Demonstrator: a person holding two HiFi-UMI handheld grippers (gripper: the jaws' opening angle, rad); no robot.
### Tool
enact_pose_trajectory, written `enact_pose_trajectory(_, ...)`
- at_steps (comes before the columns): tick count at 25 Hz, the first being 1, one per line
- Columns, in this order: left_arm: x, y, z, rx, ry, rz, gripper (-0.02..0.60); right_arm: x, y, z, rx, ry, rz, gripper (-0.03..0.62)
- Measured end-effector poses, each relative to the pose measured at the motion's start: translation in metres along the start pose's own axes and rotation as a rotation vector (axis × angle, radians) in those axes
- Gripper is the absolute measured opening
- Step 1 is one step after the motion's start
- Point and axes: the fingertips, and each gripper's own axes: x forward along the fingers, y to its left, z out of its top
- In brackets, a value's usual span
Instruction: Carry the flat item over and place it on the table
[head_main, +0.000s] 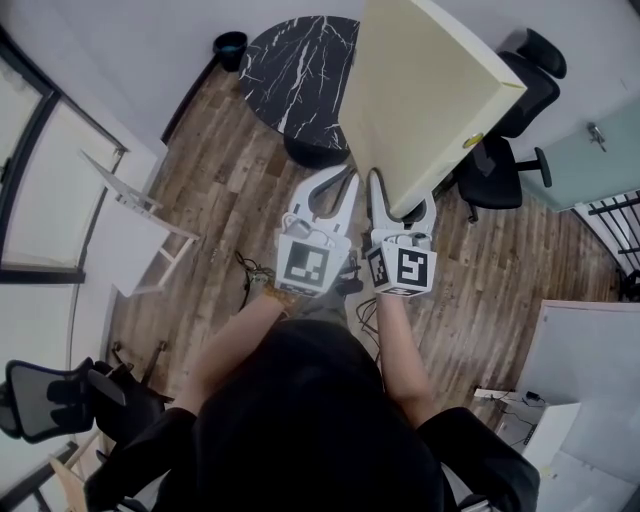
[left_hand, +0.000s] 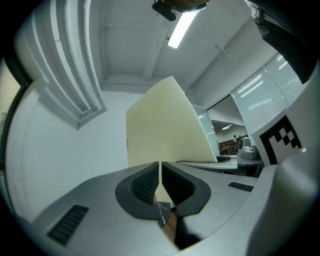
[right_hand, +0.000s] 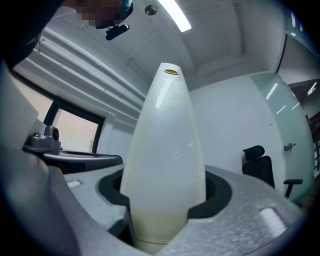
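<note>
Clearly the flat panel (head_main: 420, 90) is a thick cream slab with a smooth, slightly glossy skin. The right gripper view shows a line of stitching running down each side of its narrow edge and a small yellow oval mark (right_hand: 171, 71) at the far end of that edge. The right claw (head_main: 400, 205) is clamped on it: the jaws stand partly apart with the panel's near end wedged between them, and both dark pads press against its broad faces. The left claw (head_main: 350, 180) sits just beside the right one. Its jaws are drawn together to a thin slit with nothing between them, and it is not touching the panel. The panel is held in the air above the wooden floor (head_main: 220, 190), well short of resting on anything. In the head view its far part overlaps the edge of the round black marble tabletop (head_main: 295, 65), with a black office chair (head_main: 500, 170) on its other side. It stands on edge rather than lying flat. One broad face is turned toward the left claw, whose view shows that face as a wide cream sheet rising beyond its closed tips. Its long axis runs from the right claw's grip up and away from the person.
</note>
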Motion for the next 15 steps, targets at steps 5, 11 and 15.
enact_pose_trajectory(5, 0.014, 0.013, -0.008, -0.089, 0.005, 0.047, 0.015, 0.019, -0.011, -0.013, 0.011, 0.007, 0.007, 0.278)
enact_pose_trajectory(11, 0.037, 0.024, -0.022, -0.077, 0.023, 0.051, 0.015, 0.043, -0.022, -0.029, 0.035, 0.022, 0.033, 0.278)
enact_pose_trajectory(15, 0.05, 0.029, -0.03, -0.046, 0.034, 0.046, 0.015, 0.058, -0.028, -0.039, 0.032, 0.033, 0.05, 0.278)
